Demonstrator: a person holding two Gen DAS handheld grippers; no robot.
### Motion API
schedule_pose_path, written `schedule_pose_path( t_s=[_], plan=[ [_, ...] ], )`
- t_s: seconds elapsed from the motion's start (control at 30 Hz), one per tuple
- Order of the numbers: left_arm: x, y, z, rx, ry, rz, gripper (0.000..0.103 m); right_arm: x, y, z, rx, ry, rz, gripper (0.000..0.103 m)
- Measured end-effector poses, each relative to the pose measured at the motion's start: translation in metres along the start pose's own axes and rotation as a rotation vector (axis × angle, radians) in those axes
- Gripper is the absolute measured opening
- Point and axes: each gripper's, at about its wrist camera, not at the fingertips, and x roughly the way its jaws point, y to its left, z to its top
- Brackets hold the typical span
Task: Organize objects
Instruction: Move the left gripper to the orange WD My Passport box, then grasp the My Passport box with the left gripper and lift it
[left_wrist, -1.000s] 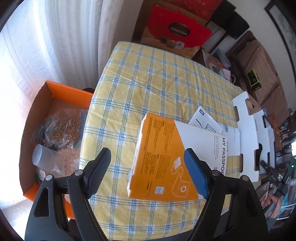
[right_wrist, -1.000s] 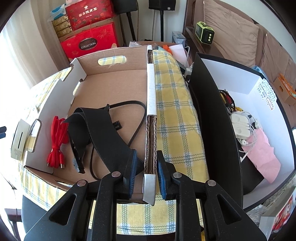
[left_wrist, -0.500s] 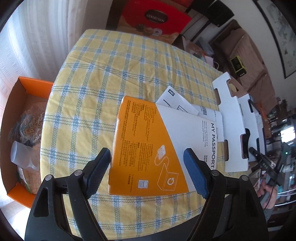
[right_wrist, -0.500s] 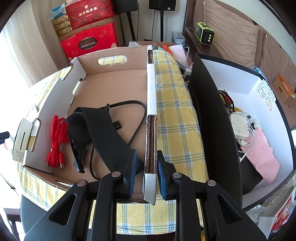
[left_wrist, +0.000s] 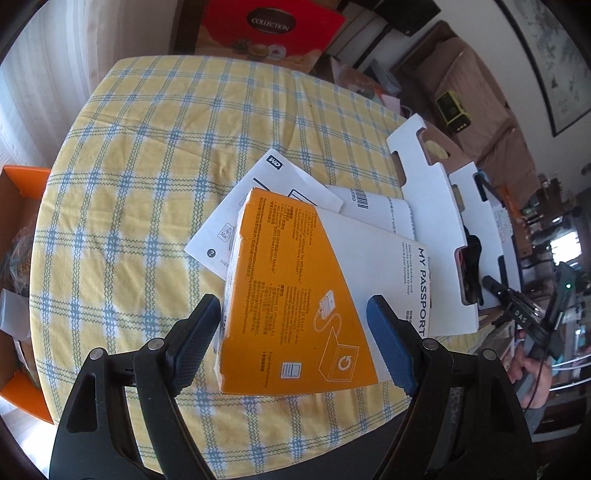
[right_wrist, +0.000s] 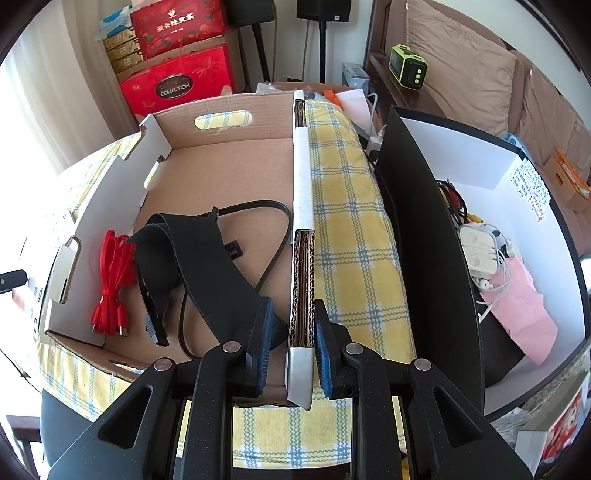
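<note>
Left tongs (left_wrist: 295, 328) now straddle orange box (left_wrist: 291, 302); cardboard tray (right_wrist: 221, 162) holds cables (right_wrist: 110, 280).

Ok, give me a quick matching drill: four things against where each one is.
Things:
1. red cable
2. orange box
3. pink bag
4. black strap

Places:
A. on papers on the tablecloth
B. in the white bin with the chargers
C. in the cardboard tray, by its left wall
D. in the cardboard tray, next to the right gripper's left finger

Pairs: 1-C, 2-A, 3-B, 4-D
</note>
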Motion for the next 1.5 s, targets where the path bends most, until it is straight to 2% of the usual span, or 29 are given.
schedule_pose_path(
  t_s=[0.37, 0.53, 1.03, 1.13, 1.23, 1.3, 1.5],
  plan=[
    [0.012, -0.029, 0.011, 0.033, 0.021, -0.029, 0.079, 0.000, 0.001, 0.000, 0.001, 0.000, 0.000, 0.022],
    [0.019, -0.038, 0.020, 0.047, 0.011, 0.047, 0.079, -0.002, 0.001, 0.001, -0.006, -0.006, 0.001, 0.022],
    [0.039, -0.062, 0.084, 0.064, -0.072, 0.144, 0.082, -0.002, 0.002, -0.001, -0.010, -0.010, 0.005, 0.023],
    [0.037, -0.059, 0.089, 0.034, -0.109, 0.116, 0.081, -0.003, 0.003, 0.000, -0.010, -0.010, 0.009, 0.023],
    [0.014, -0.045, 0.082, -0.041, -0.185, 0.079, 0.082, -0.003, 0.003, 0.000, -0.010, -0.010, 0.010, 0.023],
    [0.001, -0.035, 0.072, -0.070, -0.204, 0.058, 0.082, -0.002, 0.003, 0.000, -0.011, -0.010, 0.010, 0.023],
    [-0.007, -0.016, 0.028, -0.120, -0.129, -0.020, 0.082, -0.002, 0.004, -0.001, -0.007, -0.013, 0.014, 0.023]
  ],
)
